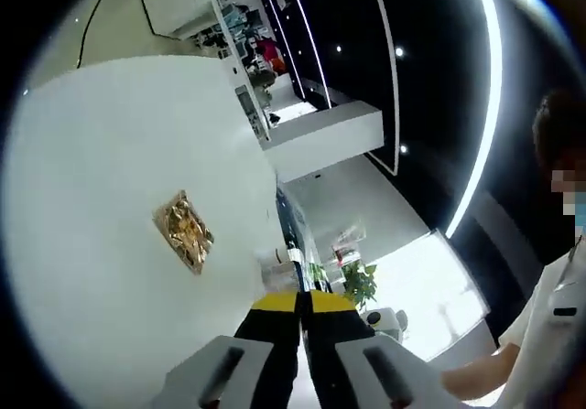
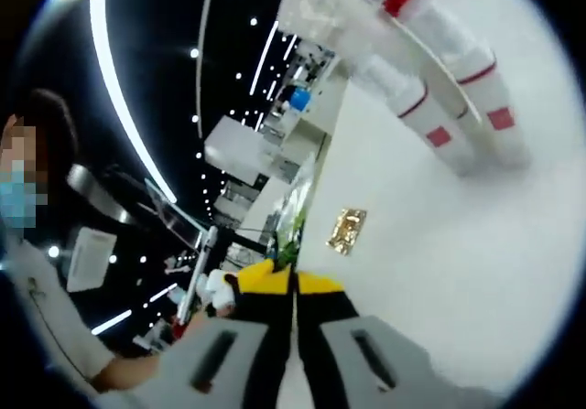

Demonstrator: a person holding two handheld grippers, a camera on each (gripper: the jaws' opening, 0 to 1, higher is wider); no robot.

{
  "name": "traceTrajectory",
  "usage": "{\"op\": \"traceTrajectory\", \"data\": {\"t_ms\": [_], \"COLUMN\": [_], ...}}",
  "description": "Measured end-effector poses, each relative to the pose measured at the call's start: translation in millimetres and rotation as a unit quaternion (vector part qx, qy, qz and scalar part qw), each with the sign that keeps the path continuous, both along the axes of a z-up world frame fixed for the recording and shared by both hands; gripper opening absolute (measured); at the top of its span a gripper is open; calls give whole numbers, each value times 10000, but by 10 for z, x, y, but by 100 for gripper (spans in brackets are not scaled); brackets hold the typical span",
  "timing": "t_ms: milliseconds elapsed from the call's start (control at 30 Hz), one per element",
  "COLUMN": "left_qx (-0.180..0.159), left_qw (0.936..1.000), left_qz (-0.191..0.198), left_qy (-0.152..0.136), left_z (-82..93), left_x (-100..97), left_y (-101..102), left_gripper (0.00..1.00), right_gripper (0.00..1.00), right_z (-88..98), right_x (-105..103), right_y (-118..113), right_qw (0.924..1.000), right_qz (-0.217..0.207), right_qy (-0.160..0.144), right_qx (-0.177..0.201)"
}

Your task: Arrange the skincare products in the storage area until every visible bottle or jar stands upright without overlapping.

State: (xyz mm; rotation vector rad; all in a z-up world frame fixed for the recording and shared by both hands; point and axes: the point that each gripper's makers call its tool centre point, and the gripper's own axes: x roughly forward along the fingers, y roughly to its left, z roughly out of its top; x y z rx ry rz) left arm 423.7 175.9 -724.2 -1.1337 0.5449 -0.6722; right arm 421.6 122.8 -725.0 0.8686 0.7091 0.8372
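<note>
In the left gripper view, a white table (image 1: 101,199) is seen with a gold foil packet (image 1: 185,231) lying flat on it, and the left gripper (image 1: 300,301) is held beside the packet with its yellow-tipped jaws pressed together on nothing. In the right gripper view, the right gripper (image 2: 295,285) is likewise closed and empty, just short of the packet, and beyond the packet white bottles with red bands (image 2: 458,89) are grouped in a clear storage tray (image 2: 316,11).
</note>
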Motion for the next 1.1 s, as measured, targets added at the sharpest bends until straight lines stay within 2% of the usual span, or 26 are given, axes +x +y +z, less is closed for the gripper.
{"op": "traceTrajectory", "data": {"t_ms": [100, 200, 333, 567, 733, 900, 1100], "left_qx": [226, 461, 691, 959, 1144, 1218, 1277], "left_qw": [9997, 9988, 9971, 9940, 9917, 9908, 9896], "left_qz": [-52, -135, -303, -491, -521, -509, -545], "left_qy": [121, 117, 132, 209, 260, 296, 377], "left_z": [-111, -168, -244, -429, -539, -623, -706], "left_x": [153, 281, 452, 752, 833, 903, 933], "left_y": [-4, -27, -81, -158, -173, -206, -255], "left_gripper": [1, 1, 1, 1, 1, 1, 1], "right_gripper": [0, 0, 0, 0, 1, 1, 2], "right_z": [-92, -211, -280, -468, -531, -591, -682], "right_x": [107, 237, 370, 587, 662, 727, 742], "right_y": [-15, -38, -83, -173, -203, -260, -323], "right_qw": [9997, 9985, 9962, 9923, 9900, 9886, 9862], "right_qz": [-150, -360, -556, -936, -1087, -1191, -1233], "right_qy": [71, 158, 118, 256, 251, 276, 226], "right_qx": [-159, -392, -658, -769, -860, -883, -1083]}}
